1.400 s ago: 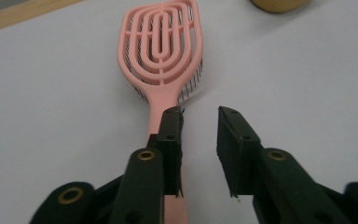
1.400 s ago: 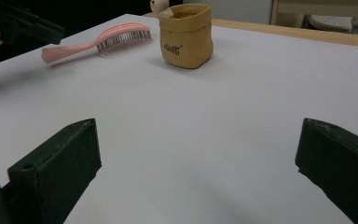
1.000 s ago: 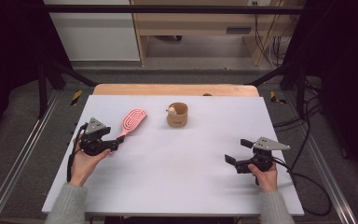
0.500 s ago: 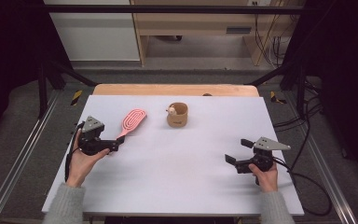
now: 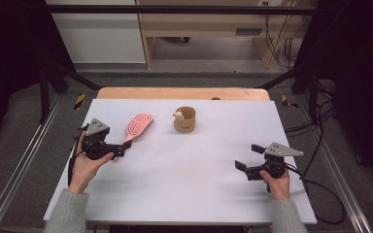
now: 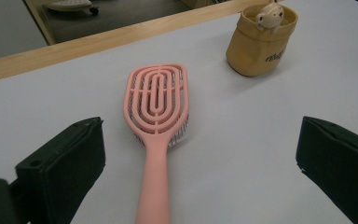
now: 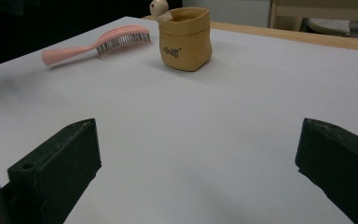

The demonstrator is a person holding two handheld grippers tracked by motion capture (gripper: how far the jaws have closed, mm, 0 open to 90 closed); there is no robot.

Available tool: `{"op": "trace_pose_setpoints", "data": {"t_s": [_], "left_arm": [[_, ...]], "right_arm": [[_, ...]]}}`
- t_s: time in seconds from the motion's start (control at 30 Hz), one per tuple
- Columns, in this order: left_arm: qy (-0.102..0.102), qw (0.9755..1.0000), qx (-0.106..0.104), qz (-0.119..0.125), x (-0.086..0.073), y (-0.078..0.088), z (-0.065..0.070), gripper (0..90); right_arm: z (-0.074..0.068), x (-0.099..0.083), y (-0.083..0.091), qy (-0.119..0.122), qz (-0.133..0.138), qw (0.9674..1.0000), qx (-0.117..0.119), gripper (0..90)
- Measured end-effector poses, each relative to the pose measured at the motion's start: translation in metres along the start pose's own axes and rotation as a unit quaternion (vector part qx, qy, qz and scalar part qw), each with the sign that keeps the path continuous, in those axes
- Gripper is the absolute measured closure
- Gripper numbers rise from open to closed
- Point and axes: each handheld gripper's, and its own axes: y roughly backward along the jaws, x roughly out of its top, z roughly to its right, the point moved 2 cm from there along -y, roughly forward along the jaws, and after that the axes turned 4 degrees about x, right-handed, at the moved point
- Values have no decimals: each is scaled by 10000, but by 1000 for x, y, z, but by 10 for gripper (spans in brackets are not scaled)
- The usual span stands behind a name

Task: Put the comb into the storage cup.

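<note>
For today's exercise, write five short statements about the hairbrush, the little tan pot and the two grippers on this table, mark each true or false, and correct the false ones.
1. The pink hairbrush lies flat on the white table. True.
2. The left gripper is clamped on the brush handle. False: its jaws have just been opening and stand wide, the handle lying between them untouched.
3. The tan pot has a small figure at its rim. True.
4. The right gripper holds the pot. False: it is open, with nothing between its jaws, well apart from the pot.
5. The brush rests inside the pot. False: it lies beside it.
</note>
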Motion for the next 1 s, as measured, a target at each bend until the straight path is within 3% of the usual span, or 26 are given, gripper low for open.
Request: {"op": "trace_pose_setpoints", "data": {"t_s": [0.5, 1.0], "left_arm": [[0, 10000, -5, 67, 8, -8, -4, 8], [-25, 9995, 169, -278, 4, -31, -18, 10]], "right_arm": [[1, 0, 0, 1, -7, 10000, -9, 3], [1, 0, 0, -11, -8, 10000, -9, 4]]}}
